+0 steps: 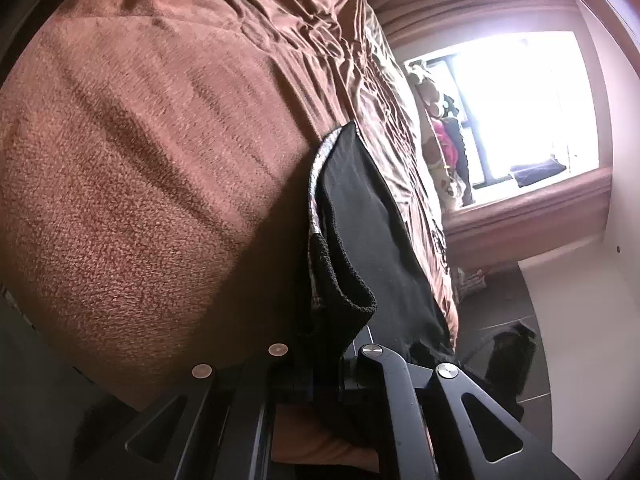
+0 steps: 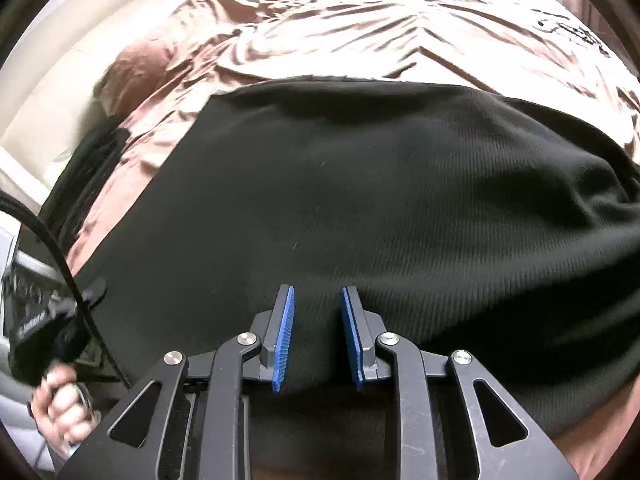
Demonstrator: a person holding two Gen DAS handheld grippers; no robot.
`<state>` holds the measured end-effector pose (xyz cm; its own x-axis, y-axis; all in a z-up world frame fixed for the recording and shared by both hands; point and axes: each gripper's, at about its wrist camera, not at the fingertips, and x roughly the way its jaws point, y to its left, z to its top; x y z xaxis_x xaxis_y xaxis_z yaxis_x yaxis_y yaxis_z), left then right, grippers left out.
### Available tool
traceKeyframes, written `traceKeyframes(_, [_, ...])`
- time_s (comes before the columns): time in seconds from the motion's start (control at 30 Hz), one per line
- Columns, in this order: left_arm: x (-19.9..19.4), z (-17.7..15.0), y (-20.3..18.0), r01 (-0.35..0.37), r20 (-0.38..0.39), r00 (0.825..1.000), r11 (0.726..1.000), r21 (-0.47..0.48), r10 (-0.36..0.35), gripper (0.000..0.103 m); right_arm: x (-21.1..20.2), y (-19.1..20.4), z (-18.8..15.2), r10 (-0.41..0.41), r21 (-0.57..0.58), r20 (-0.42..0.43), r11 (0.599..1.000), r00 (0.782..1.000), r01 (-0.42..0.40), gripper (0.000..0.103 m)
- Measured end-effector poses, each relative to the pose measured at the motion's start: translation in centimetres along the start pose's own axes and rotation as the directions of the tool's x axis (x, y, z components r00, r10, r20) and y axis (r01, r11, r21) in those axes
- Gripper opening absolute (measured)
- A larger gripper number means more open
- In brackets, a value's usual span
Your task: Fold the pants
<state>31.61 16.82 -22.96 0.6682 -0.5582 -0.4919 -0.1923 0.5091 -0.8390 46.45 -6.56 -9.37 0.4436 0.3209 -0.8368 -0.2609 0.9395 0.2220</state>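
Observation:
Black pants (image 2: 360, 208) lie spread on a bed with a brown cover (image 2: 360, 28). My right gripper (image 2: 317, 300) is open, its blue pads (image 2: 284, 332) just above the near part of the pants, holding nothing. In the left wrist view my left gripper (image 1: 340, 332) is shut on a folded edge of the black pants (image 1: 360, 216), which hangs forward from the fingers; the fingertips are hidden by the cloth. A patterned lining shows along the held edge.
A brown fleece blanket (image 1: 140, 168) covers the bed on the left. A bright window (image 1: 520, 104) with a ledge is at the far right, with toys beside it. The person's hand (image 2: 60, 404) holds the other gripper's handle at lower left.

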Motion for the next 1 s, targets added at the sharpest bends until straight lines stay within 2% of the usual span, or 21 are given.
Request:
traceKeyframes(0.33, [0.2,-0.2,1.0,-0.001,-0.002,1.0,0.999,-0.05,0.001,0.007,3.7,-1.2,5.8,-0.079,0.061,-0.009,0.995,0.997,0.08,0.022])
traceKeyframes(0.47, [0.2,-0.2,0.7,-0.009,0.001,1.0,0.998,-0.057,0.009,0.007,5.0,-1.5,8.1,-0.101,0.057,-0.013,0.993,0.995,0.101,0.011])
traceKeyframes(0.53, [0.3,-0.2,0.5,-0.018,0.003,1.0,0.998,-0.054,0.018,0.007,5.9,-1.7,9.3,-0.112,0.058,-0.022,0.992,0.993,0.113,0.01])
traceKeyframes(0.73, [0.3,-0.3,0.8,-0.018,0.006,1.0,0.997,-0.072,0.018,0.007,7.8,-1.9,12.0,-0.144,0.064,-0.033,0.987,0.989,0.146,0.009])
traceKeyframes(1.0, [0.5,-0.4,0.4,-0.045,0.01,0.999,0.998,-0.046,0.045,0.007,9.6,-2.6,14.1,-0.164,0.098,-0.021,0.981,0.986,0.165,0.006])
